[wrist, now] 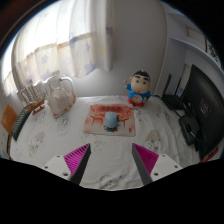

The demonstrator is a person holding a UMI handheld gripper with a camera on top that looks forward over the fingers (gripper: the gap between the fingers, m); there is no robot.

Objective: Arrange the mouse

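Note:
A small blue-grey mouse (110, 120) lies on an orange-pink mouse mat (94, 124) in the middle of the table, which is covered by a white patterned cloth (60, 140). My gripper (112, 160) is open and empty, held above the near part of the table. Its fingers, with magenta pads (76, 157), stand wide apart. The mouse is well beyond the fingertips, roughly in line with the gap between them. Only bare cloth shows between the fingers.
A cartoon doll figure (138, 88) stands behind the mat to the right. A clear glass jug (62, 95) and brown items (31, 99) stand at the back left. A black monitor and dark gear (200, 112) fill the right side. Curtains (70, 45) hang behind.

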